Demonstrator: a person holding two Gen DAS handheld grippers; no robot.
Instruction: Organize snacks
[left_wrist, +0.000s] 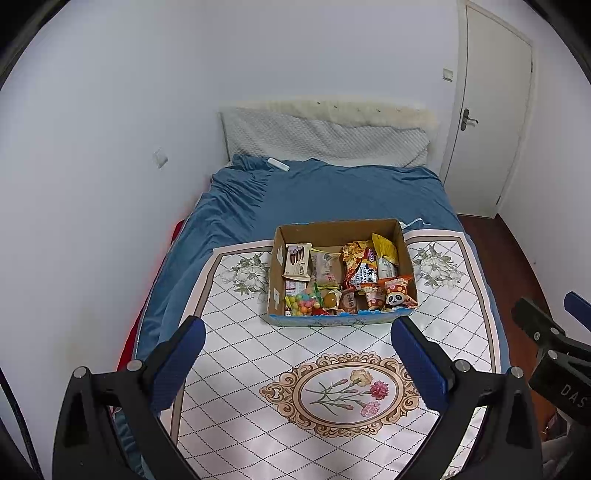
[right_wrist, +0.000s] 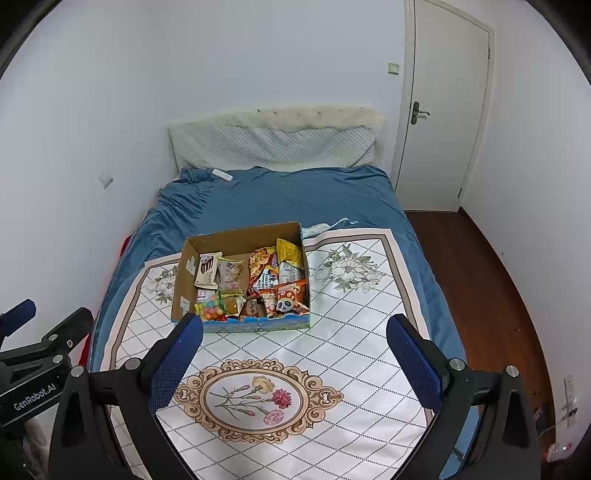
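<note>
A cardboard box with a blue front edge sits on a white patterned mat on the bed. It holds several snack packets, among them a panda packet, a bag of coloured candy balls and a wafer pack. The box also shows in the right wrist view. My left gripper is open and empty, held above the mat short of the box. My right gripper is open and empty, beside the left one.
The bed has a blue sheet and a white pillow at the head. A white wall runs along the left. A door and wooden floor lie to the right. A small white object lies near the pillow.
</note>
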